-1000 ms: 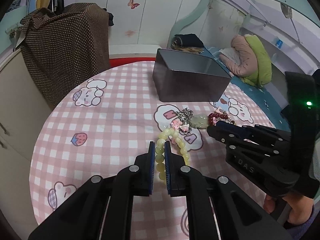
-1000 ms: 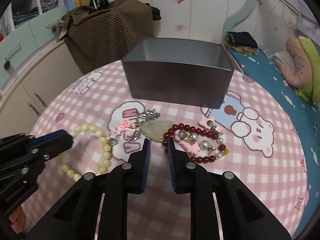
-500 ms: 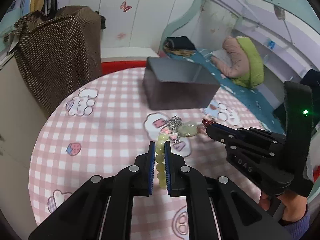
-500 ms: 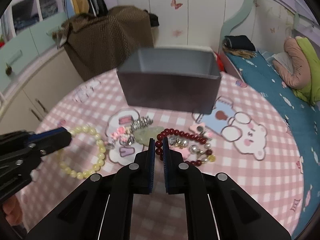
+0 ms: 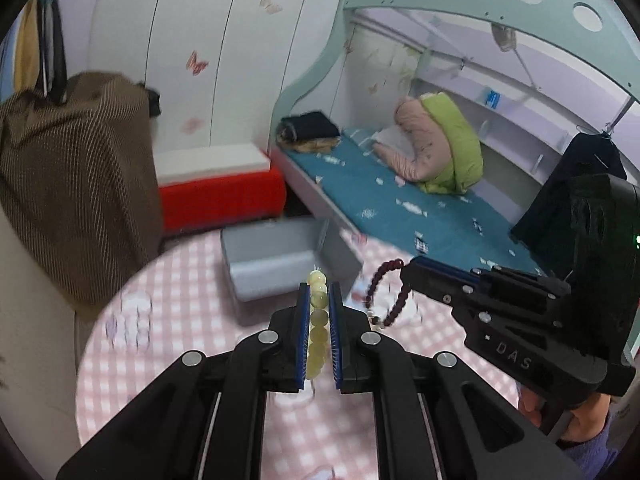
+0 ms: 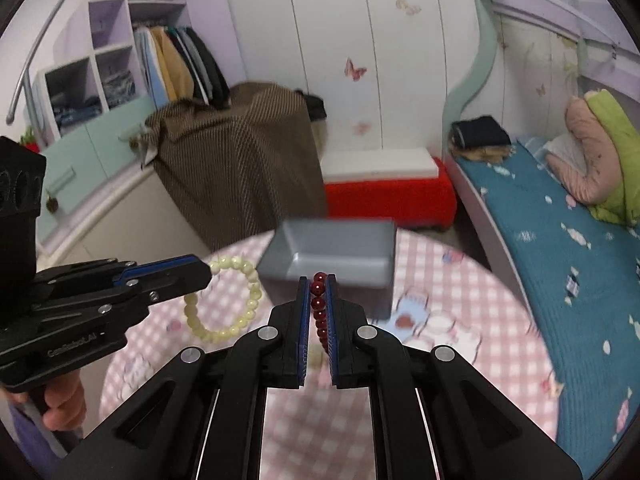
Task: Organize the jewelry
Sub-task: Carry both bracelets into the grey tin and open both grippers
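Above the pink checked surface [image 5: 192, 320], near the grey box [image 6: 332, 256], both grippers are gripping light, limp strands between closed fingers — left gripper [image 5: 319, 312] pinching the pale green bead bracelet [image 6: 224, 300], right gripper [image 6: 319, 308] the dark red bead bracelet [image 5: 386, 292] — each likely swinging and slipping unless pinched across the beads.

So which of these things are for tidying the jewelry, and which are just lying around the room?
For the job:
- yellow bead bracelet, held in the left gripper
- dark red bead bracelet, held in the right gripper
- grey box, open on the pink checked table

Just lying about:
- brown dotted cover
- red bench
- folded dark clothes
- pink and green bedding
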Demonstrator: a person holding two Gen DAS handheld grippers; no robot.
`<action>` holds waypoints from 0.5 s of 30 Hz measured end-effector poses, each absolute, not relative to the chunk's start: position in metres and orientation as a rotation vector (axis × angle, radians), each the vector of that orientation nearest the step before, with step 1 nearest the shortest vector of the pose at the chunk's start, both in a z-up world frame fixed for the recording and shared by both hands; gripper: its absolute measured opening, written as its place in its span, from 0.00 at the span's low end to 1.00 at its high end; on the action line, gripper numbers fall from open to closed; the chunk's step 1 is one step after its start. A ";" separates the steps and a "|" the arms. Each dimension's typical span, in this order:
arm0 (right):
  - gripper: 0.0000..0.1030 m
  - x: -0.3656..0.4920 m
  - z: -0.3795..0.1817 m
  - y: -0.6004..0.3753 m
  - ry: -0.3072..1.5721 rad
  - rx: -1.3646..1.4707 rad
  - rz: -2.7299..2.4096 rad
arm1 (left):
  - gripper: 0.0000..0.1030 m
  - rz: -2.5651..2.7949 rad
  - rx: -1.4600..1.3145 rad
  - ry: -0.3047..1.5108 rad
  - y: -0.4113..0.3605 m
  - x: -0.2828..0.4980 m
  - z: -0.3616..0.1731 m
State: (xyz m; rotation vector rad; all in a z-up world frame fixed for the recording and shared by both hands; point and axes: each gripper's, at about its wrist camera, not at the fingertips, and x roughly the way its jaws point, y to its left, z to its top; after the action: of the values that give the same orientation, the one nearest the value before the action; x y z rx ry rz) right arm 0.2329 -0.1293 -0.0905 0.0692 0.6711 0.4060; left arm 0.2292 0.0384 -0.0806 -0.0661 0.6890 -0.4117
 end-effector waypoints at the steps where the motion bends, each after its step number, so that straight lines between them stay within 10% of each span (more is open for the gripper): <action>1: 0.08 0.238 -0.084 -0.131 0.655 0.069 0.401 | 0.08 -0.411 -0.059 0.681 0.036 0.237 -0.076; 15: 0.08 0.333 -0.102 -0.120 0.714 0.112 0.386 | 0.08 -0.267 -0.008 0.839 0.026 0.350 -0.124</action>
State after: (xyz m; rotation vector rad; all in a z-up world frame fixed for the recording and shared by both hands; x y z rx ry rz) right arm 0.3334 -0.1196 -0.1021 0.1119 0.7141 0.3862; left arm 0.3499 0.0256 -0.1242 -0.0075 0.8393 -0.2667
